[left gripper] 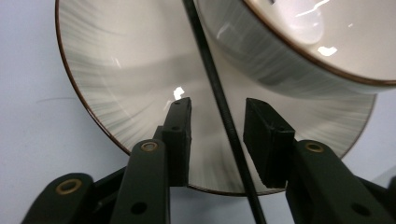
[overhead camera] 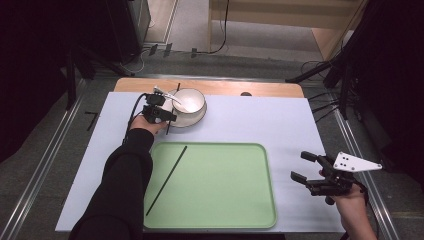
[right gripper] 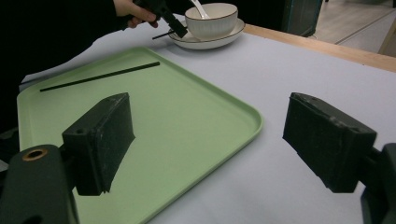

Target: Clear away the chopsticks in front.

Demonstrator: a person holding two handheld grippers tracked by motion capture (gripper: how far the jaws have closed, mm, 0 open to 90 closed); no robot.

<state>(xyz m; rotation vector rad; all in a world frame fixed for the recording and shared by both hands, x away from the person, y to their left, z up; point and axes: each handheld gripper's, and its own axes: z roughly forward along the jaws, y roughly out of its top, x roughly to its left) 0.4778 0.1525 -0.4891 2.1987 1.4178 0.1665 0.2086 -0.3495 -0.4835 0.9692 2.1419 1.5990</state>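
A black chopstick (left gripper: 205, 56) lies across a white plate (left gripper: 116, 84) beside the white bowl (left gripper: 299, 42) that stands on it. My left gripper (left gripper: 218, 102) hangs over the plate's near rim with the chopstick running between its jaws. A gap shows on both sides, narrower on the right, so the pads are not pressing. In the high view this gripper (overhead camera: 170, 117) is at the plate's (overhead camera: 192, 121) left edge. A second chopstick (overhead camera: 167, 177) lies on the green tray (overhead camera: 215, 215). My right gripper (overhead camera: 299, 165) stands open and holds nothing, right of the tray.
A white spoon (overhead camera: 167, 94) rests in the bowl (overhead camera: 189, 100). The pale table cover (overhead camera: 280, 120) has free room right of the plate and behind the tray. Wooden table edge (overhead camera: 270, 89) runs along the back. My left sleeve (overhead camera: 125, 190) overlaps the tray's left side.
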